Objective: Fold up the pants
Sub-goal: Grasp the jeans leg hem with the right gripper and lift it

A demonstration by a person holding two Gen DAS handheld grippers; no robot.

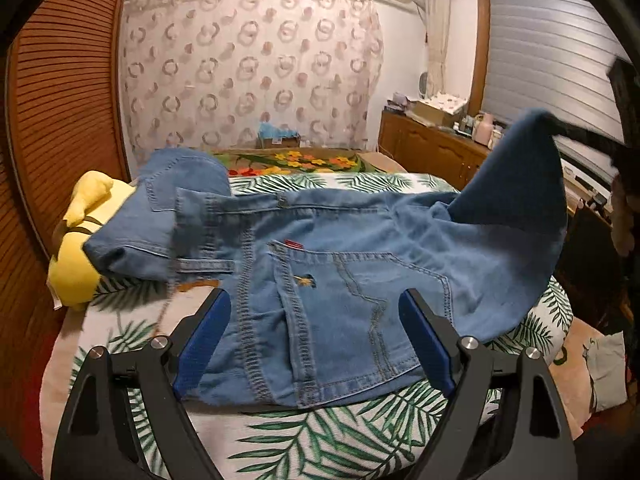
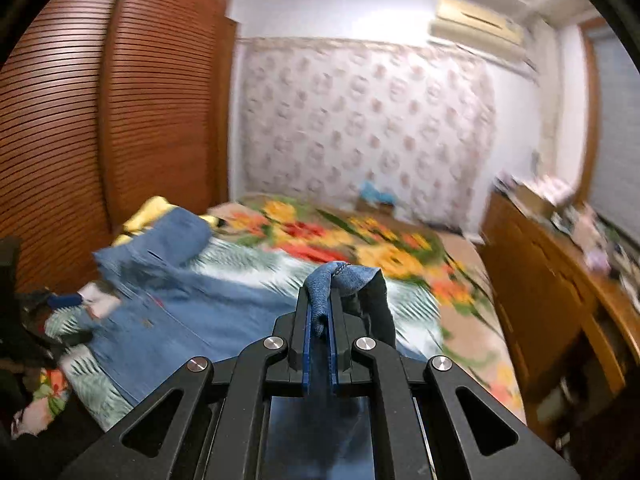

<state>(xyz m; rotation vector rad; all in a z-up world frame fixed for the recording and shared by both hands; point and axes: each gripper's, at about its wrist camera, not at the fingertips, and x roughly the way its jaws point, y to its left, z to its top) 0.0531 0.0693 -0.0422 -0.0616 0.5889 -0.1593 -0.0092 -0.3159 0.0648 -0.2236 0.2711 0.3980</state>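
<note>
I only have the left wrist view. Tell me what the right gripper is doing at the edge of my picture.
Observer: The right gripper is shut on a bunched edge of the jeans.
Operator: Report what lies past that pinch.
Observer: A floral blanket stretches beyond it on the bed.
Operator: Say whether my left gripper shows from there.
Observer: Only a dark, blurred shape at the left edge; I cannot tell. In your own view the left gripper is open over the back pocket.

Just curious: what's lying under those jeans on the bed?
The jeans lie on a palm-leaf bedsheet; their folded end rests on a yellow plush toy. Anything else beneath is covered.
</note>
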